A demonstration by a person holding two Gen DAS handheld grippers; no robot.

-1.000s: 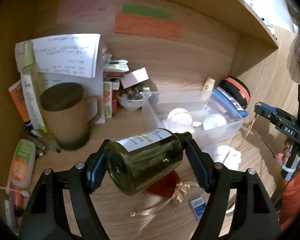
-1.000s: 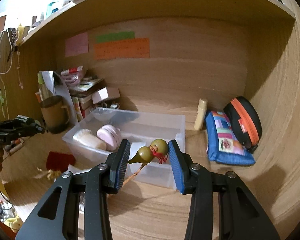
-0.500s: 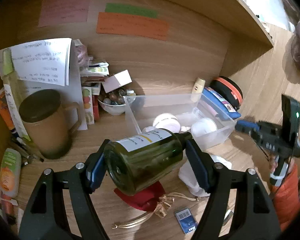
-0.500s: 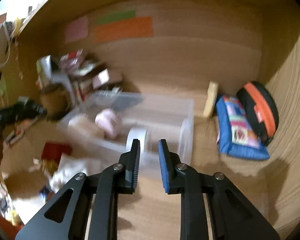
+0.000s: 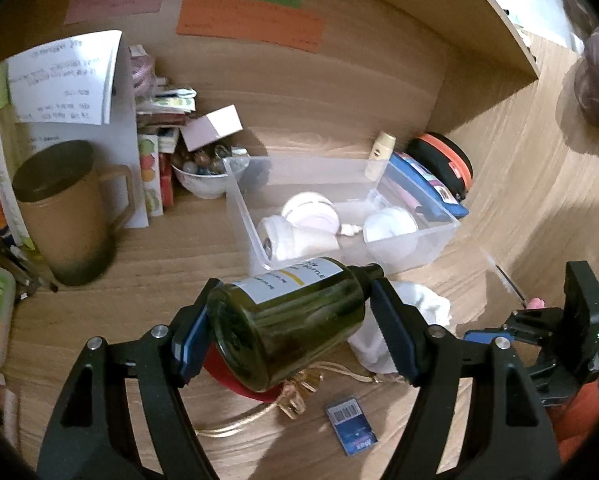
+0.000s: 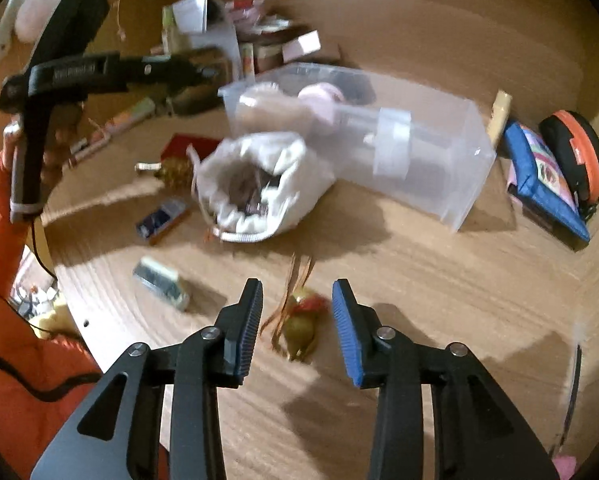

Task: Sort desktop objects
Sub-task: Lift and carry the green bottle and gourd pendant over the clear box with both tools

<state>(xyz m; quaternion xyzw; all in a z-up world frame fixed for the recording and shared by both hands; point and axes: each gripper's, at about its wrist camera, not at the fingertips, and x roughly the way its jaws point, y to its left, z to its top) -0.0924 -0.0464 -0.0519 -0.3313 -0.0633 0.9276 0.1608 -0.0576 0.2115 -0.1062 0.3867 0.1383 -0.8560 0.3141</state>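
Observation:
My left gripper (image 5: pixel 289 334) is shut on a dark green glass bottle (image 5: pixel 287 320) with a white label, held on its side above the desk, just in front of the clear plastic bin (image 5: pixel 435 236). The bin holds white round items (image 5: pixel 309 210). My right gripper (image 6: pixel 297 322) is open, its fingers either side of a small olive gourd charm (image 6: pixel 301 326) with a red tassel that lies on the desk. In the right wrist view the left gripper (image 6: pixel 99 72) shows at upper left and the bin (image 6: pixel 439 176) lies beyond the charm.
A white drawstring pouch (image 6: pixel 259 184) lies open before the bin. A red pouch with gold cord (image 5: pixel 235 380), a blue card (image 5: pixel 351 426), a brown mug (image 5: pixel 67 212), a bowl of beads (image 5: pixel 203 176), and blue and black cases (image 6: pixel 547 176) crowd the desk. A small packet (image 6: pixel 161 282) lies left.
My right gripper held the gourd charm, shut empty half a second ago, and has now pulled back and down, open around the charm on the desk. The left gripper drifted slightly with the bottle.

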